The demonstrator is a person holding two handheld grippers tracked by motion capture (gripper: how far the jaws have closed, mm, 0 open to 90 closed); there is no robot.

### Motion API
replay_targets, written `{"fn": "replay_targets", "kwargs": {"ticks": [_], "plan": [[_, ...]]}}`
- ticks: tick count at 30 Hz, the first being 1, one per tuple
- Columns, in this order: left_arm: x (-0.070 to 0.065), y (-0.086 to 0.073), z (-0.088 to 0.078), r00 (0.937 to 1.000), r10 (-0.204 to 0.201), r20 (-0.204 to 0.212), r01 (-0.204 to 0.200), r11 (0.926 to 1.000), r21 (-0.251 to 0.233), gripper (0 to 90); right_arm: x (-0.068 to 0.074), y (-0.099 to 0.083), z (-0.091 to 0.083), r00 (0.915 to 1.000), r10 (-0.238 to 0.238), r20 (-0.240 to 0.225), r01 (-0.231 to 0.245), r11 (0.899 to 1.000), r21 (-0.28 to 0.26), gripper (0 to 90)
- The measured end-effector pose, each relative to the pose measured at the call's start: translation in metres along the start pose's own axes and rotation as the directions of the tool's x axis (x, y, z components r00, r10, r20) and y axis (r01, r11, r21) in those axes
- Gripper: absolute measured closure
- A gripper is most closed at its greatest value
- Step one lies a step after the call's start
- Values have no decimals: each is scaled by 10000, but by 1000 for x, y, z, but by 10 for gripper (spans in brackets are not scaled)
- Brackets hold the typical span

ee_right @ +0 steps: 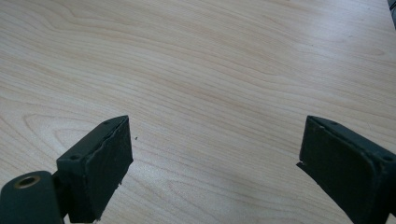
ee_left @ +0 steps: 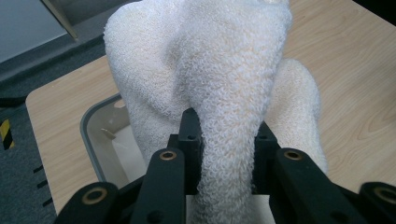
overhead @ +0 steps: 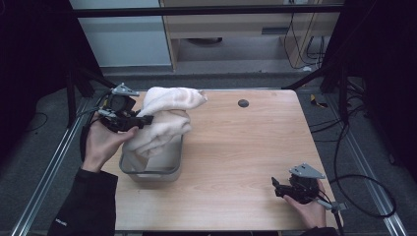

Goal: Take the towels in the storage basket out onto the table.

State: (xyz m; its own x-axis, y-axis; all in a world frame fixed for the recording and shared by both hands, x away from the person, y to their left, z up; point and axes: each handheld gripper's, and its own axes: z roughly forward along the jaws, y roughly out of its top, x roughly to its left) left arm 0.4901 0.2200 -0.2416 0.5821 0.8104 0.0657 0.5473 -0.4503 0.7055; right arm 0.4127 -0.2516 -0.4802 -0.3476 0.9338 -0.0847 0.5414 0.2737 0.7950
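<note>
Left hand-held gripper (overhead: 142,119) at the far-left part of the light wooden surface (overhead: 246,147), clamped on a fold of the cream-white terry-cloth towel (overhead: 164,115); in the left gripper view the black jaws squeeze the towel (ee_left: 224,93) between them. Towel bunched and lifted, its lower end hanging into the clear grey-rimmed plastic bin (overhead: 152,169), its upper end draped over the bin's far edge. Small dark round mark (overhead: 243,103) farther back. Right hand-held gripper (overhead: 276,187) near the front-right corner, jaws spread wide with nothing between them, low over bare wood (ee_right: 210,70), well apart from towel and bin.
</note>
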Motion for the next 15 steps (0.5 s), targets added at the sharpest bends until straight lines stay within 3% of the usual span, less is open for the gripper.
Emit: {"fn": "replay_targets", "kwargs": {"ticks": [9,15], "plan": [[-18,11,-6,9987,457,244,-456,9990,-38,724,0,0,-1,10000,24,-23,-24,10000,-45,94],[-31,17,-2,9962,734,460,-736,9973,10,724,0,0,-1,10000,9,-26,-9,10000,-23,94]]}}
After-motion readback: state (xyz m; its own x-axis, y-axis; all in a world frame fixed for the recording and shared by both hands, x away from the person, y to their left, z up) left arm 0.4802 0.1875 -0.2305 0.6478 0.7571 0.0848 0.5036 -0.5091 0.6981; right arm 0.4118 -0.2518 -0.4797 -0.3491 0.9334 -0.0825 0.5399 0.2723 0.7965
